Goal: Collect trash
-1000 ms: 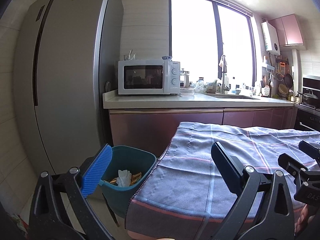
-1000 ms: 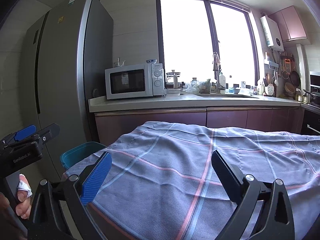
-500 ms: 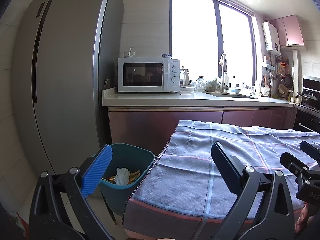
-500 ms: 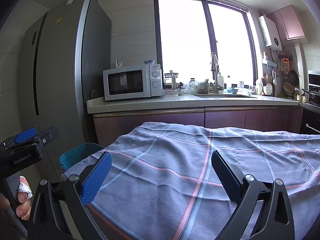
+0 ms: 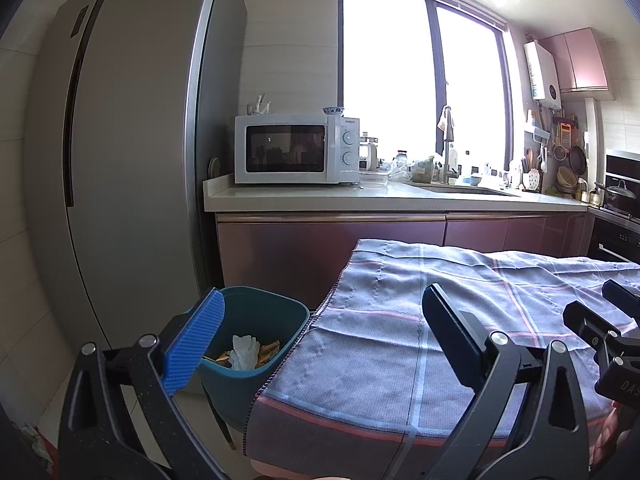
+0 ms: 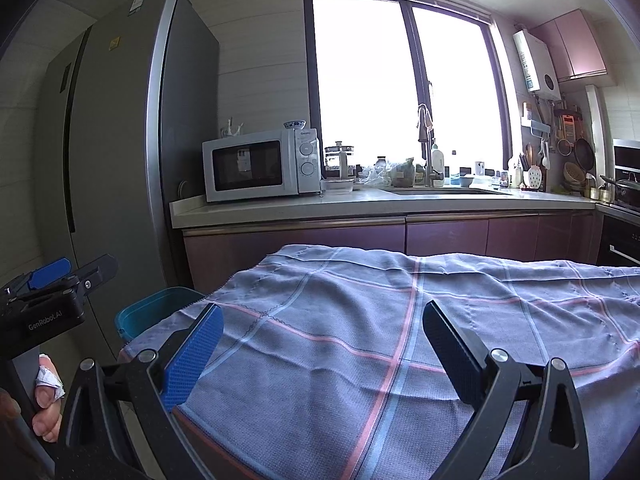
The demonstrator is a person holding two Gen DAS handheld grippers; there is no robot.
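Note:
A teal trash bin (image 5: 260,320) stands on the floor at the table's left end, holding a crumpled white tissue (image 5: 244,351) and orange-brown scraps. My left gripper (image 5: 320,334) is open and empty, held above the bin's right rim and the table's corner. In the right wrist view only the bin's rim (image 6: 156,310) shows behind the cloth. My right gripper (image 6: 320,346) hangs open and empty over the checked grey tablecloth (image 6: 400,340). The left gripper (image 6: 56,280) appears at that view's left edge, with a person's fingers under it.
A tall grey fridge (image 5: 120,160) rises behind the bin. A counter (image 5: 360,196) with a white microwave (image 5: 296,150), a sink and kitchenware runs under the window. An oven (image 5: 620,208) stands at the right. The cloth (image 5: 420,320) covers the table.
Both views have shifted slightly: the bin and the counter sit a little lower and further left than a second ago. Both grippers have stayed open and empty.

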